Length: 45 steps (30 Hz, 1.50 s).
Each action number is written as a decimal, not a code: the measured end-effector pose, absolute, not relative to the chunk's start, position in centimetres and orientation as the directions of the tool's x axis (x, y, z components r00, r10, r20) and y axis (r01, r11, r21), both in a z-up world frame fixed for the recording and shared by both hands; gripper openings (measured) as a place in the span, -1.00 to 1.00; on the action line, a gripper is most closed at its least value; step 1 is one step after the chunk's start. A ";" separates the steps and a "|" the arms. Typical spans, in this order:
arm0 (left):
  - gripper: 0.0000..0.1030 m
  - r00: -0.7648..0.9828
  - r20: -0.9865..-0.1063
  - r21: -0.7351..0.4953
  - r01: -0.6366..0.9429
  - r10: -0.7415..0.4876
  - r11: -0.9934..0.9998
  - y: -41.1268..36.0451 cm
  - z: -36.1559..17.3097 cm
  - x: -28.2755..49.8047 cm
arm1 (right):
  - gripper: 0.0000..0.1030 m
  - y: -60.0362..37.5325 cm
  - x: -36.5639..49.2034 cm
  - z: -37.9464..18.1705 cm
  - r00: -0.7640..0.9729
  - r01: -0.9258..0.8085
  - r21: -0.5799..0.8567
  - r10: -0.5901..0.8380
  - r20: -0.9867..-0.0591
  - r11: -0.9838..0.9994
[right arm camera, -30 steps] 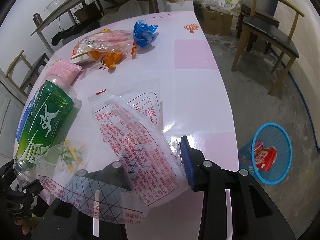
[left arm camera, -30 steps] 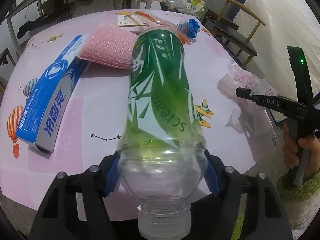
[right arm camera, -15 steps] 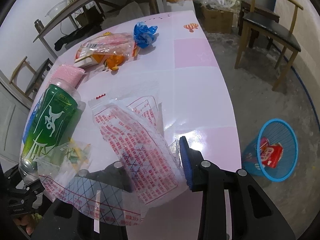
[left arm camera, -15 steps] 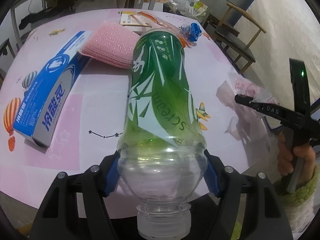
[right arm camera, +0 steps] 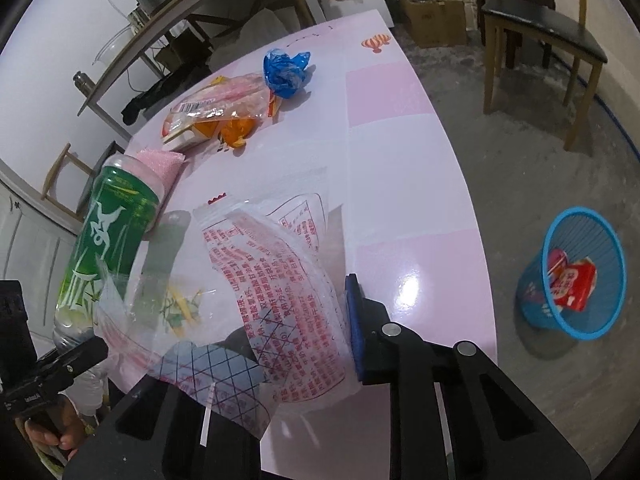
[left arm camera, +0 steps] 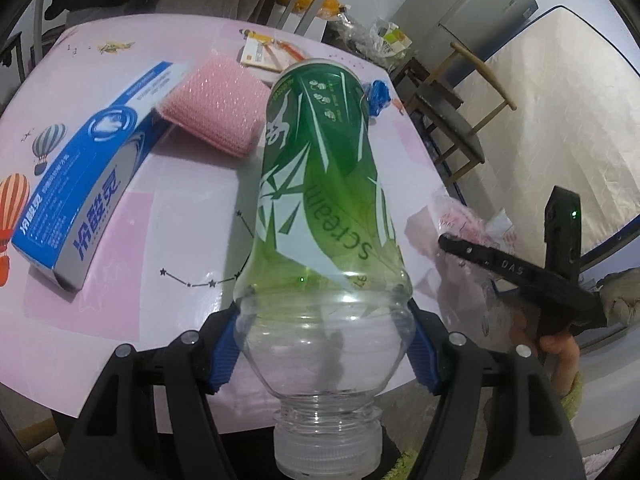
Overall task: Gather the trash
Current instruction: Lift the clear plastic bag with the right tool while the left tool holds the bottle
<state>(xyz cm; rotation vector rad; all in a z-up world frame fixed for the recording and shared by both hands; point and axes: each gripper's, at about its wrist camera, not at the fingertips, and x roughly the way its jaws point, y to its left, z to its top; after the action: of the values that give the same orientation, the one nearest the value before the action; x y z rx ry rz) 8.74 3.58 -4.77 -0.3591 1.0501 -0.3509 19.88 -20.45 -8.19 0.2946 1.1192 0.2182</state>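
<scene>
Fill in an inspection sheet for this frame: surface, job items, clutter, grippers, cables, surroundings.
Surface: pink table, glossy.
Job's things: green bottle; clear printed bag; blue bin on the floor, red wrapper inside.
Clutter: toothpaste box, pink sponge, blue wad, orange snack pack.
Grippers: left gripper clamps the bottle; right gripper has just been closing with the bag between its jaws.
Cables: nothing seen.
Surroundings: chair, shelving.

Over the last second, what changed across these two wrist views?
The right gripper has just been closing its jaws on the clear printed wrapper, which sits between its fingers. The left gripper stays clamped on the green bottle. Toothpaste box, pink sponge and blue basket have not shifted.
</scene>
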 end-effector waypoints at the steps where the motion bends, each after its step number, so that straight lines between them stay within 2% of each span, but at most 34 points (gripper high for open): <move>1: 0.31 0.454 -0.770 -0.450 0.109 -0.447 0.886 3.6 -4.6 8.8 | -0.62 -20.5 19.8 -8.2 0.423 -0.023 0.342 0.319 -0.848 0.939; 21: 0.31 0.485 -0.729 -0.463 0.173 -0.484 0.870 3.7 -2.9 7.9 | -0.64 -22.1 17.5 -4.9 0.502 -0.018 0.399 0.354 -0.790 0.917; 45: 0.31 0.476 -0.731 -0.440 0.220 -0.490 0.871 3.2 -2.6 8.6 | -0.64 -23.5 17.1 -4.8 0.512 -0.005 0.420 0.363 -0.778 0.908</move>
<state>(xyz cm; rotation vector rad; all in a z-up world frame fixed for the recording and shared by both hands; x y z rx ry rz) 8.59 3.21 -2.60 -0.3041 0.9851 -0.4418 17.15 -23.46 -4.82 0.3916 1.0151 0.2278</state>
